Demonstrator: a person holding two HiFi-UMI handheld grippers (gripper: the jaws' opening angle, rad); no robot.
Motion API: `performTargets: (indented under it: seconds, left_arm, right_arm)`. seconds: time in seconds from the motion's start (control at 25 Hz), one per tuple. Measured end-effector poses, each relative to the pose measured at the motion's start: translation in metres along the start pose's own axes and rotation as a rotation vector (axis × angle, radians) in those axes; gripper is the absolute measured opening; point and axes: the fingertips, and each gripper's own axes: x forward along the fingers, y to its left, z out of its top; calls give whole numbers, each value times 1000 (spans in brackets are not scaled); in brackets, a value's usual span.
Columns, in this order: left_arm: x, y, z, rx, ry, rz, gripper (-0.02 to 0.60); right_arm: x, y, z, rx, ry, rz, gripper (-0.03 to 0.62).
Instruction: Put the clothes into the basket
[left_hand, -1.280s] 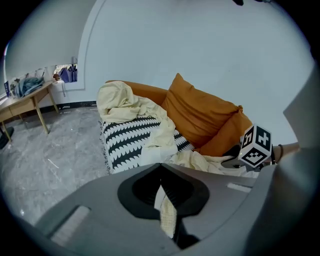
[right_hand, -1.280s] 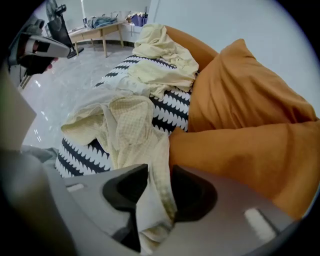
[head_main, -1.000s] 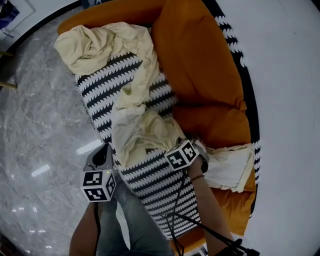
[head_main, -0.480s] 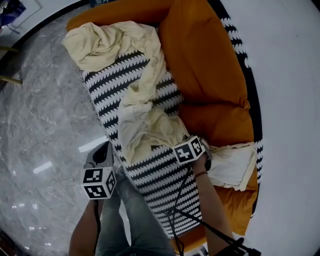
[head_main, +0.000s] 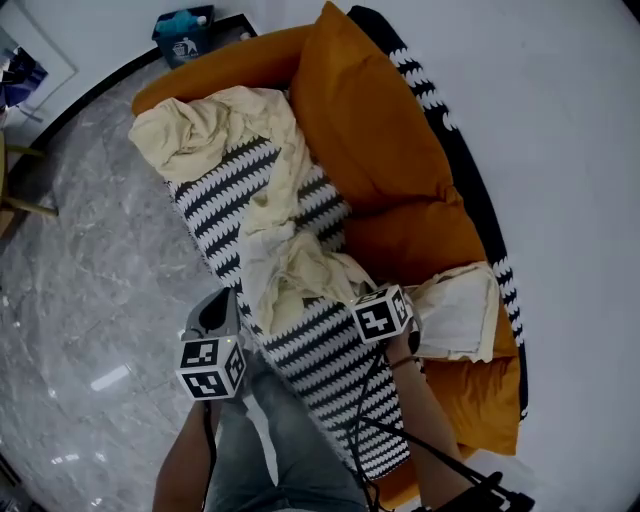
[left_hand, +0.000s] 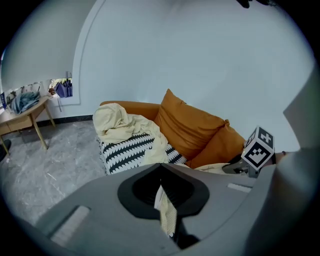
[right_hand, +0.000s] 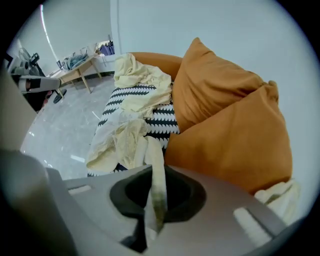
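Grey marble floor (head_main: 80, 300) below, white wall behind. On the floor one orange sofa (head_main: 230, 70), with two orange cushions, an upper cushion (head_main: 360, 120) and a lower cushion (head_main: 420, 240), and one black-and-white zigzag cover (head_main: 330, 370) on the seat. Across this cover one long cream garment (head_main: 290, 270), crumpled. Just beside the lower cushion a second cream cloth (head_main: 455, 315).

Two grippers, each with one marker cube. Left gripper (left_hand: 162, 192) closed tight on a thin fold of the cream garment. Right gripper (right_hand: 155, 200) with jaws just closing, now almost together, pinching a strip of the same cream garment.

Behind the far end of the sofa one teal box (head_main: 185, 35), its print too small to read. Near the wall one wooden bench (left_hand: 22, 117).
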Motion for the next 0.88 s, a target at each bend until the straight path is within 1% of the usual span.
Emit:
performTargets:
  seconds: [0.12,0.2,0.36,0.52,0.72,0.88]
  left_arm:
    - [-12,-6,15,-18,-24,11,9]
    - [-19,-12,23,-10,-34,3,9]
    - [-34,-32,34,38,-51,-52,9]
    - [-49,-44,42,74,-70,-91,9]
    - [-87,-59,39,94,-87,-155,9]
    - [-122,-69,34,128,-97,-193,9]
  right_arm:
    - [-28,0,3,52,-45,17,32]
    - [-46,0,3,74,-77,15,32]
    - [-79,3,0,121,-133,5,32]
    - [-108,7,-5,150,-174,-32,32]
    - [-149,20,-11,183,-227,-69,32]
    - [-188,36,-16,201,-266,-104,32]
